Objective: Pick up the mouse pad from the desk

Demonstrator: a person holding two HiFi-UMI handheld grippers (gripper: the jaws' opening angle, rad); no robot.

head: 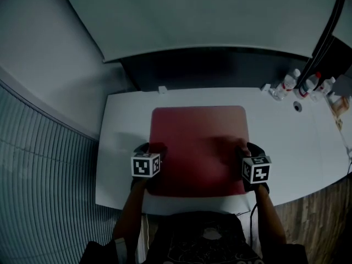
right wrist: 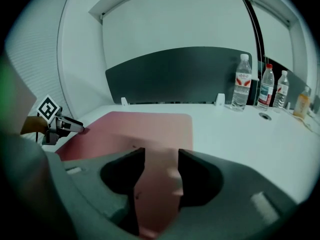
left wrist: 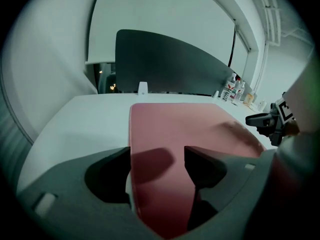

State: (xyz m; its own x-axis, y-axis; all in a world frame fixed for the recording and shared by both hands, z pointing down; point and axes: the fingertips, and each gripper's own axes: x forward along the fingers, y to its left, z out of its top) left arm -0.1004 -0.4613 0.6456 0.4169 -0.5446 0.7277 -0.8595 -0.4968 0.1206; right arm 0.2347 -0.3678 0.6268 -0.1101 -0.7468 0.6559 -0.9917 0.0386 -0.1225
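The mouse pad (head: 199,147) lies flat mid-desk (head: 124,120), with bare surface round every edge. Your left gripper (left wrist: 157,159) straddles its left edge and your right gripper (right wrist: 161,160) its right edge, both spread and gripping nothing. Bottles (right wrist: 242,81) stand far right, contents unclear

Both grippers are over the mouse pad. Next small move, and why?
Probably lower both until a jaw catches under each side edge, before closing: the mouse pad lies flat on the desk, and the left gripper and right gripper stand open over it, gripping nothing.
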